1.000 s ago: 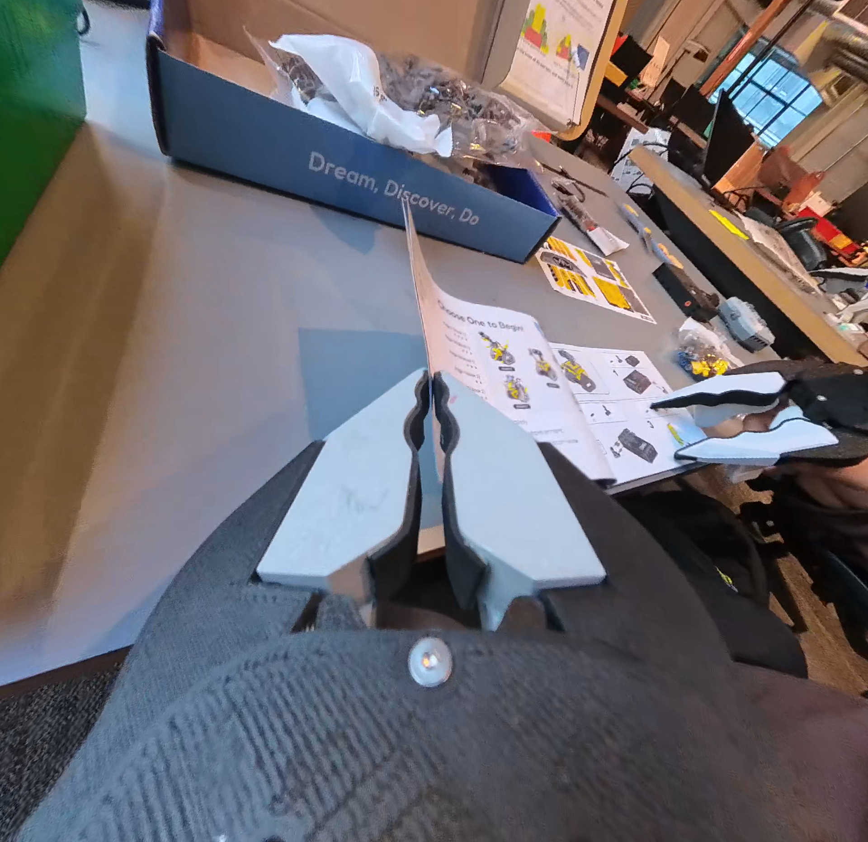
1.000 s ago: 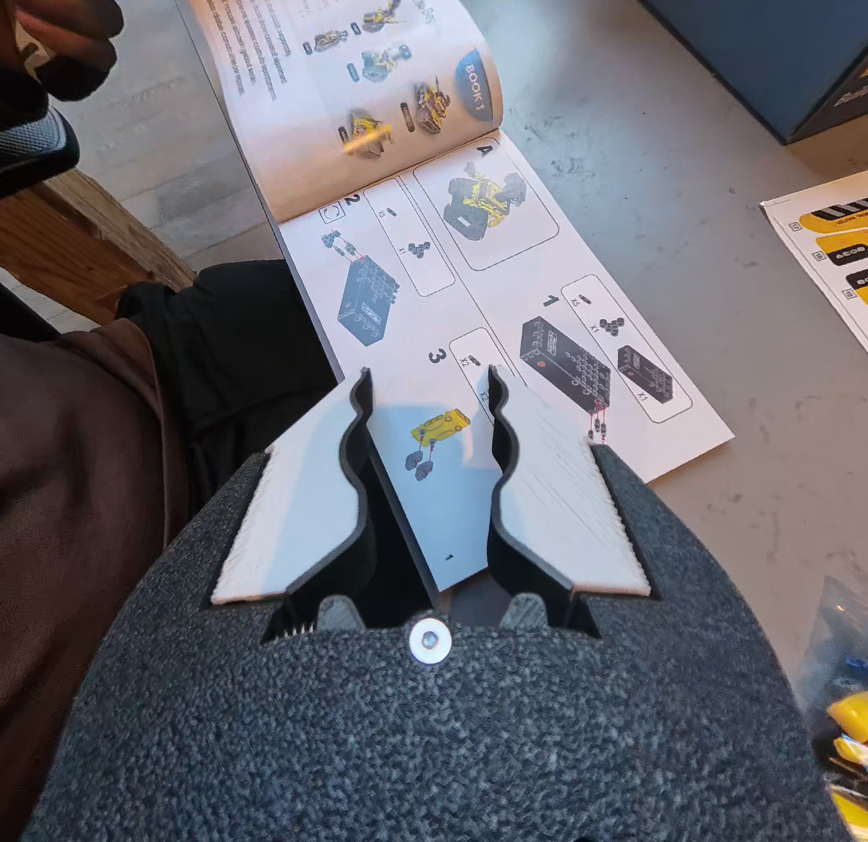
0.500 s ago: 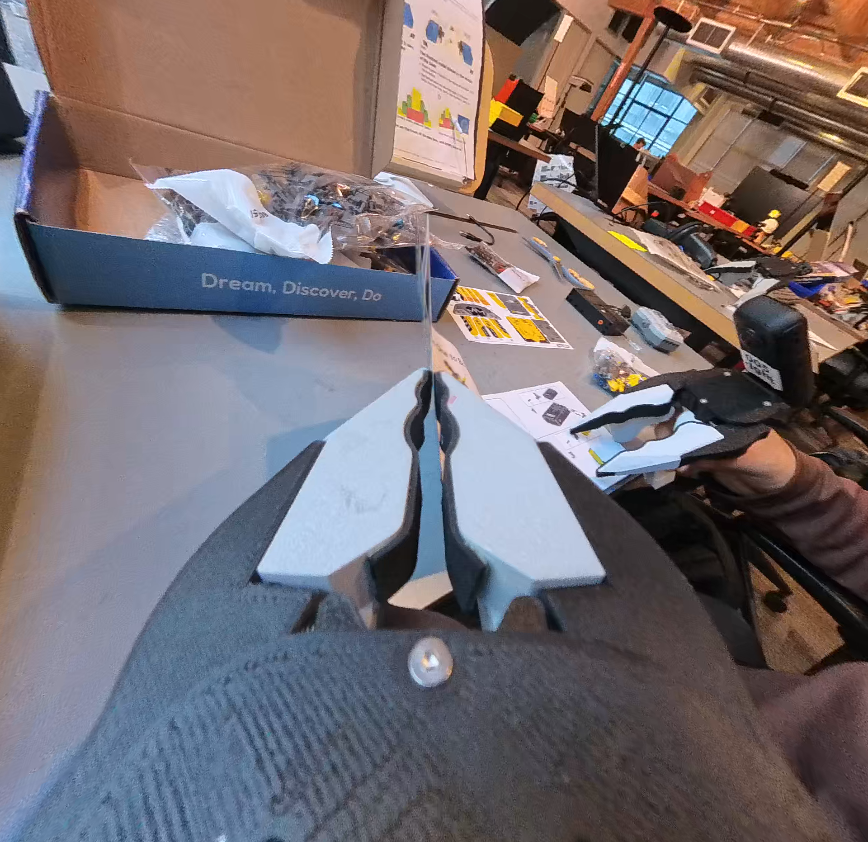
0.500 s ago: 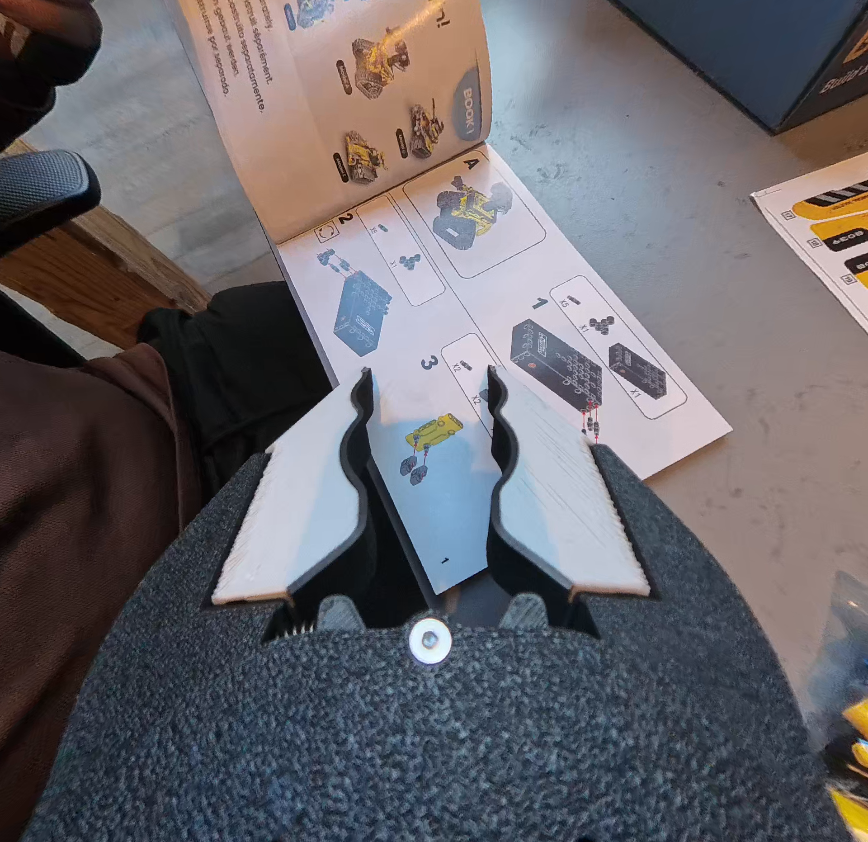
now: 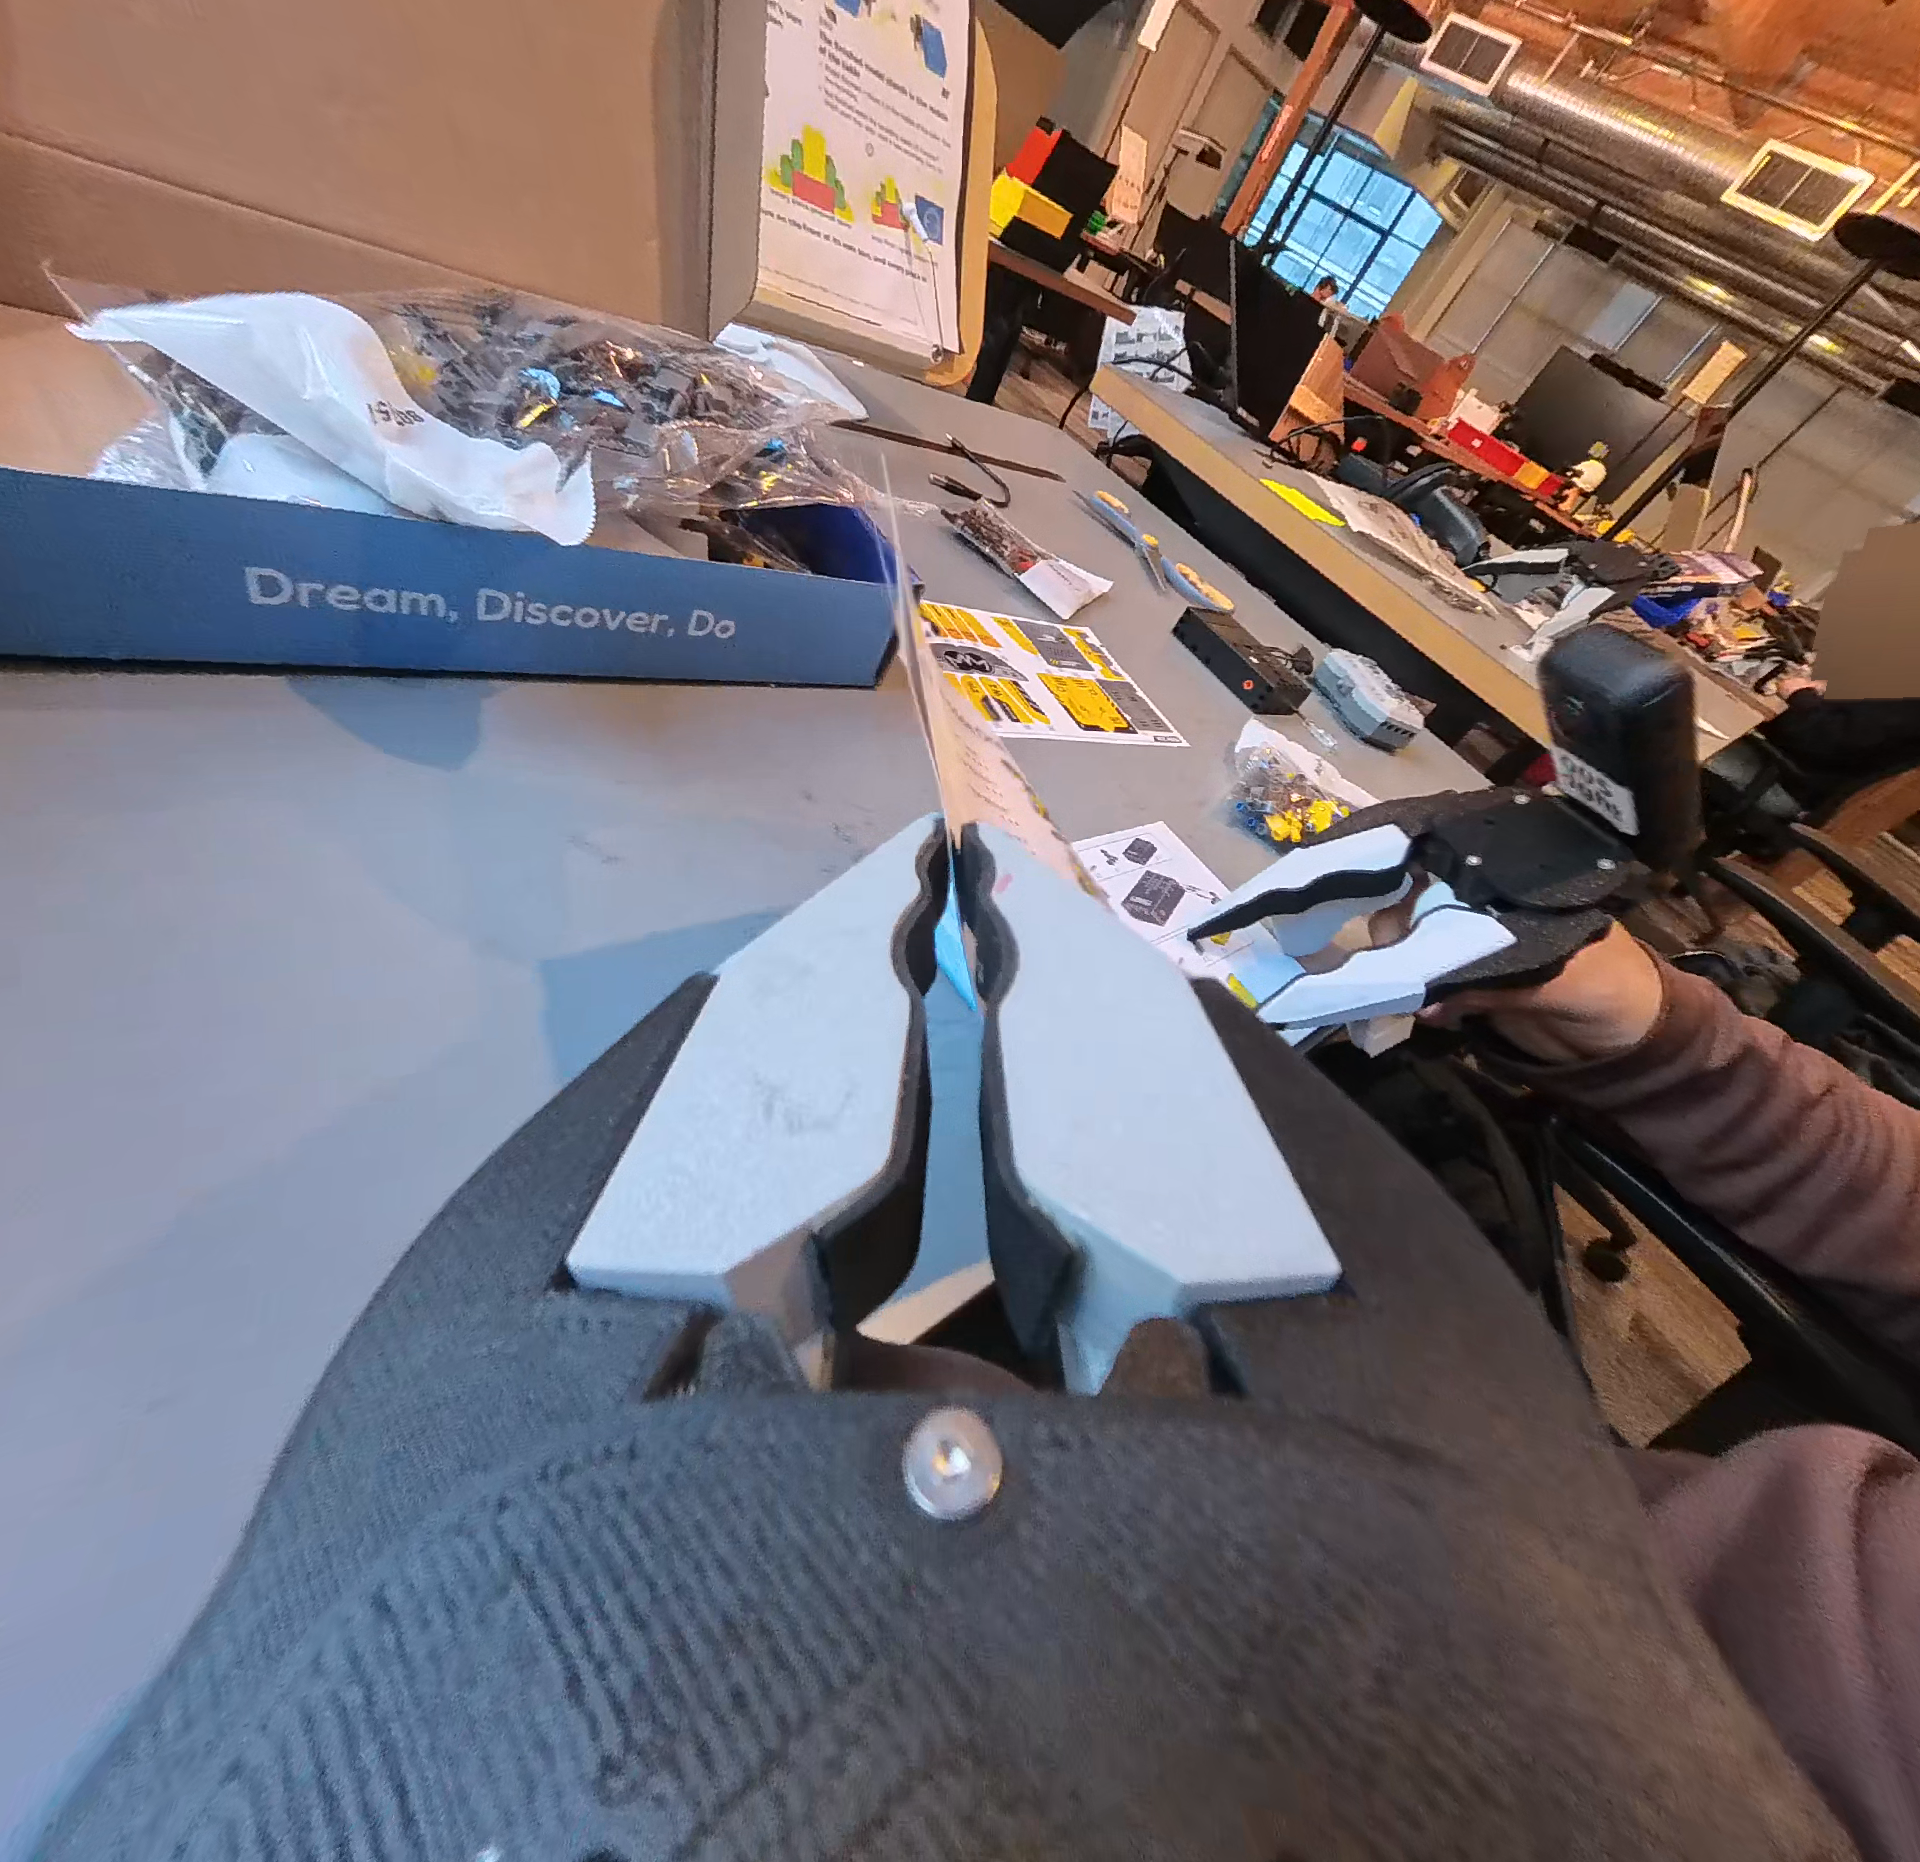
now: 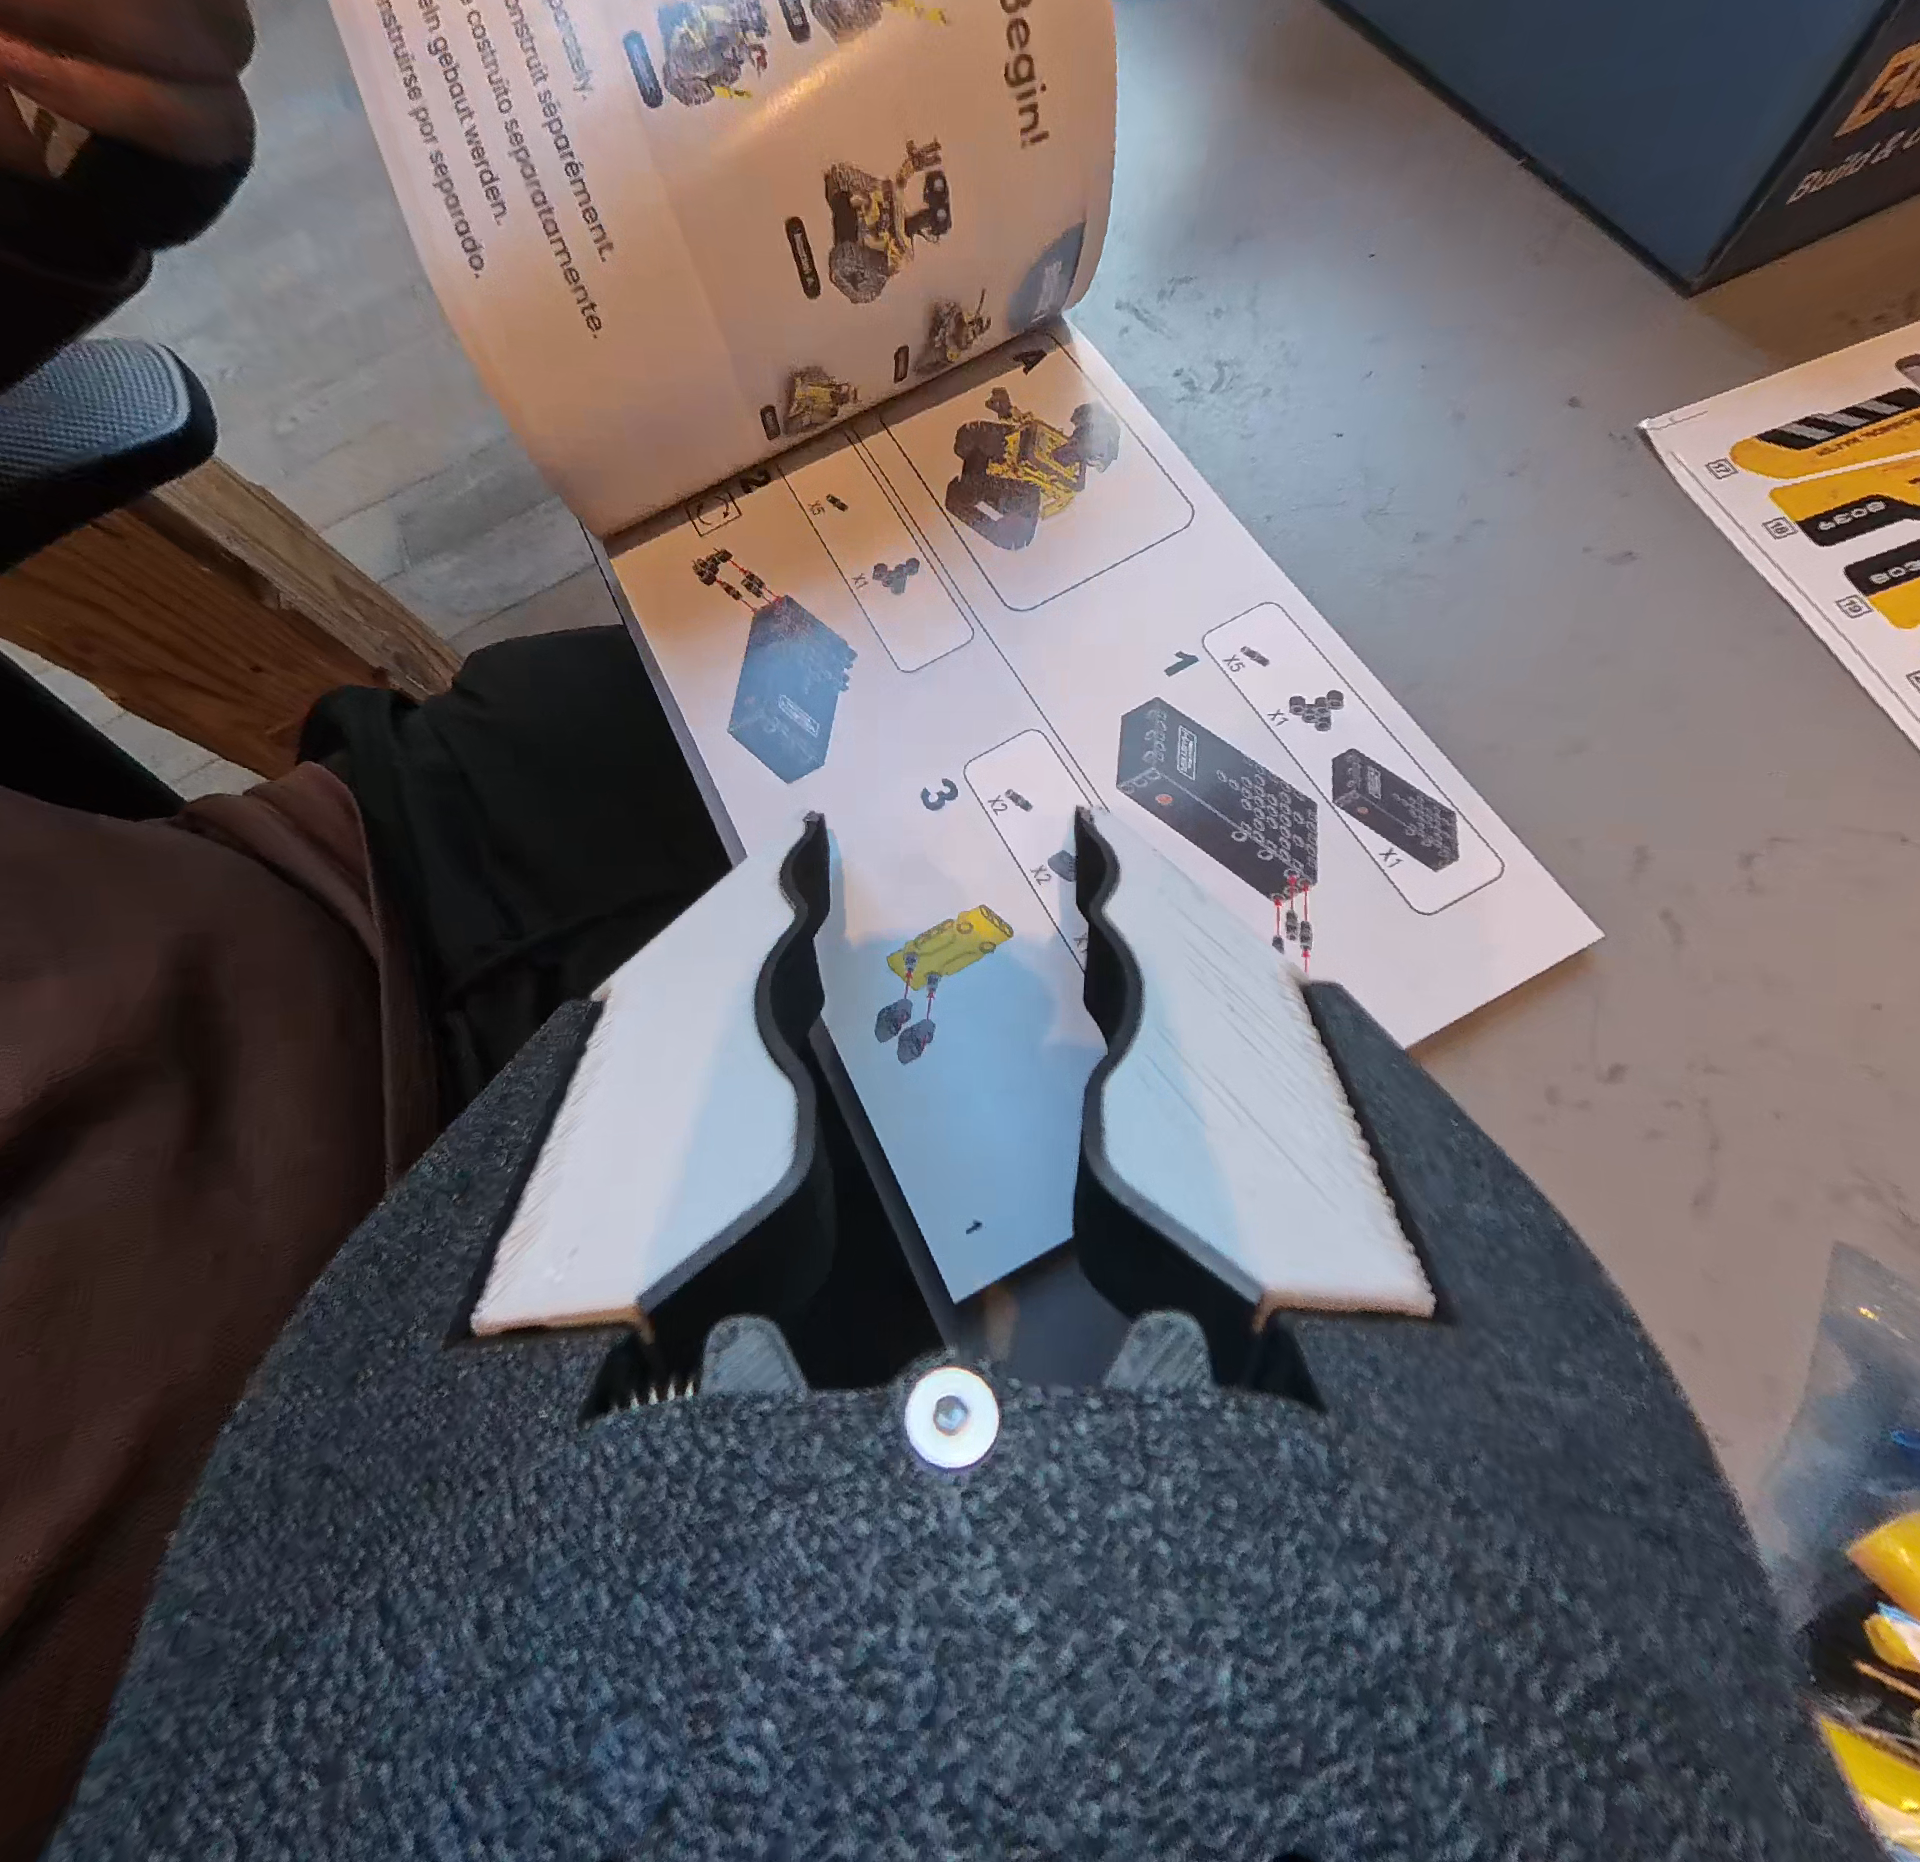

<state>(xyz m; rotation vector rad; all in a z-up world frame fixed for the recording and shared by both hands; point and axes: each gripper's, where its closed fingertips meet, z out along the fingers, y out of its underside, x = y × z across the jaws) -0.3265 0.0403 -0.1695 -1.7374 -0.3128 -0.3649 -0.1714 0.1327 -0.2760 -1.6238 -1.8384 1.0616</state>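
An instruction booklet (image 6: 1091, 732) lies open at the grey table's front edge, its near corner hanging past the edge. My left gripper (image 5: 954, 846) is shut on the booklet's cover page (image 5: 940, 732) and holds it raised on edge above the table. In the right wrist view the raised cover (image 6: 779, 181) curls up and over to the left. My right gripper (image 6: 945, 825) is open, its two fingers on either side of the near corner of the flat page. It also shows in the left wrist view (image 5: 1226, 950), at the booklet's right edge.
An open blue box (image 5: 416, 617) holding clear bags of parts (image 5: 468, 399) stands at the back. A yellow sticker sheet (image 5: 1039, 680), a small bag of yellow parts (image 5: 1283, 804), a black device (image 5: 1236, 659) and a grey block (image 5: 1361, 690) lie to the right. The person's lap (image 6: 208, 981) is below the edge. Left tips to right tips: about 20 cm.
My left gripper has lifted and swung the cover page higher, so the cover curls further over. My right gripper has stayed open over the same page corner.
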